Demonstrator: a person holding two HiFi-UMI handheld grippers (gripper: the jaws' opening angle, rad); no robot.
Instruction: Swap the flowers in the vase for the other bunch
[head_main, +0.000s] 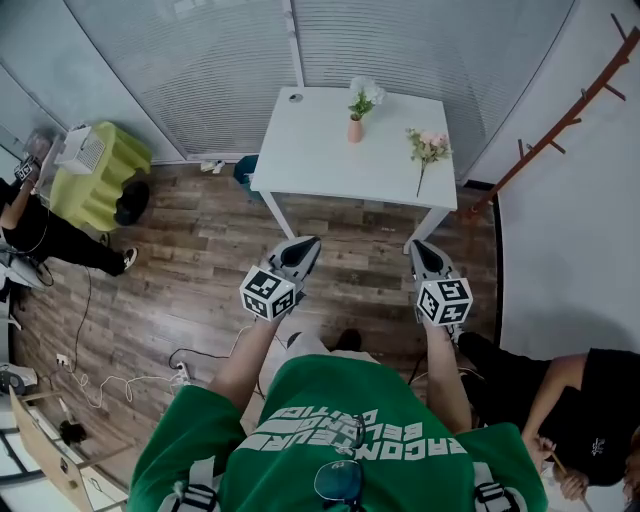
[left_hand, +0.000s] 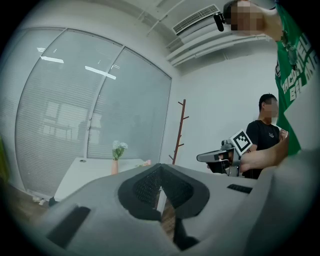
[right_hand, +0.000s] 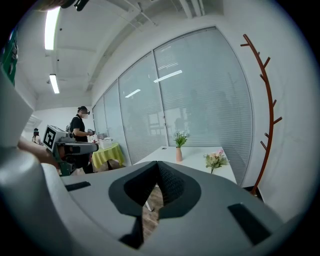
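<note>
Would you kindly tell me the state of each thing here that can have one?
left tool: shut, empty.
right tool: shut, empty.
vase: upright on the table, holding the white bunch.
pink bunch: lying flat on the table, apart from the vase.

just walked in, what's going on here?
A person in a green shirt stands back from the white table, a gripper in each hand. The left gripper and right gripper are both shut and empty. The vase holds green-and-white flowers; the pink bunch lies flat on the table, apart from it. Swap not started.
</note>
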